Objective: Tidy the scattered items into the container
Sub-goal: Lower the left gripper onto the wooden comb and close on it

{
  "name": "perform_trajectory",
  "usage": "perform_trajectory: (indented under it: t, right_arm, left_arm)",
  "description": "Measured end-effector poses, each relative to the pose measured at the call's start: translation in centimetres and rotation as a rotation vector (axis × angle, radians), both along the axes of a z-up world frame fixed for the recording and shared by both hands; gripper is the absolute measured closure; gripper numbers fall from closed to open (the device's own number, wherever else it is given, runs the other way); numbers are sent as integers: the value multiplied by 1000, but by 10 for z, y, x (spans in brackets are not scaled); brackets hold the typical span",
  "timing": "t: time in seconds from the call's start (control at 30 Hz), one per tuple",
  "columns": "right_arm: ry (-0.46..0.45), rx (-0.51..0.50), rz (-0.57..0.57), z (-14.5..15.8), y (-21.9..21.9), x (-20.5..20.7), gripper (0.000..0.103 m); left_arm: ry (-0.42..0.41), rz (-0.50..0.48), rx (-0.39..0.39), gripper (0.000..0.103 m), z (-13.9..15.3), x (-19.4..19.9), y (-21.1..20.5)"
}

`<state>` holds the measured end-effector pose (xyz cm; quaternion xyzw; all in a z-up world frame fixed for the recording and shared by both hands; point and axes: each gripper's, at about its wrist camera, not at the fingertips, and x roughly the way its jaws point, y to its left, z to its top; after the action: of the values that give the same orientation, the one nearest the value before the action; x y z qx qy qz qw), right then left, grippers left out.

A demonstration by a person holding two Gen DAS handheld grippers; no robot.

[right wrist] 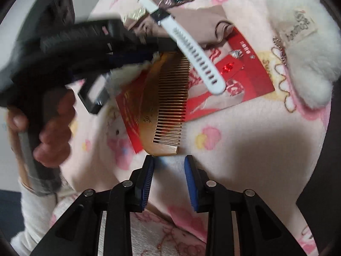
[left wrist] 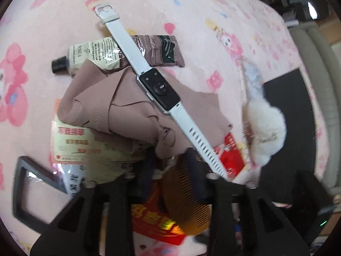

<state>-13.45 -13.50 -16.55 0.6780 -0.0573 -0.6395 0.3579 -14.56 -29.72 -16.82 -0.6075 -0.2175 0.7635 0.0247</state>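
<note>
The pink cartoon blanket (left wrist: 213, 21) carries everything, so the items sink a little and lie in one overlapping heap. No container can be identified in either view, so all the items are still outside it.

The brown cloth (left wrist: 119, 106) is crumpled in the middle of the heap. Red envelopes (right wrist: 234, 81) lie flat under the heap, and a white fluffy keychain (right wrist: 302, 49) lies beside them. The wooden comb (right wrist: 170, 98) rests on the envelopes. The white smartwatch (left wrist: 158, 88) is stretched across the cloth and a hand cream tube (left wrist: 96, 53).

The left tool (left wrist: 170, 162) stands astride the comb's far end, probably to take it first. Whether it already pinches the comb, I cannot tell.

The right tool (right wrist: 169, 160) hangs spread and empty just beside the comb's near end.
</note>
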Motion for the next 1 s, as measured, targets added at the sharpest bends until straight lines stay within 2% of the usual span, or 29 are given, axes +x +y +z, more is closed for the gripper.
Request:
perform_trajectory:
  t: [0.17, 0.37, 0.47, 0.5, 0.57, 0.67, 0.77, 0.93, 0.97, 1.0]
  right_arm:
    - [33, -7, -61, 7, 7, -2, 85]
    - [130, 53, -146, 21, 21, -2, 85]
    - [188, 88, -165, 33, 23, 6, 85]
    - [191, 83, -165, 36, 23, 8, 85]
    - [151, 61, -145, 34, 22, 8, 83]
    - [77, 49, -121, 22, 11, 5, 81]
    - [48, 64, -107, 9, 3, 6, 80]
    - [32, 46, -106, 1, 1, 1, 79]
    - [30, 40, -110, 1, 0, 0, 79]
    - [29, 35, -113, 0, 0, -1, 79]
  left_arm:
    - [-4, 1, 0, 93, 7, 20, -1]
    - [-11, -64, 69, 95, 11, 57, 14]
    - [15, -68, 29, 94, 21, 66, 10]
    - [23, -53, 22, 85, 23, 65, 5]
    - [41, -8, 21, 74, 24, 58, -8]
    - [67, 31, 48, 73, 19, 40, -23]
    - [71, 22, 70, 71, 8, 21, -25]
    - [93, -7, 83, 71, 3, -1, -19]
    - [85, -11, 82, 72, 1, -3, -17]
    - [71, -16, 81, 79, -2, -6, -12]
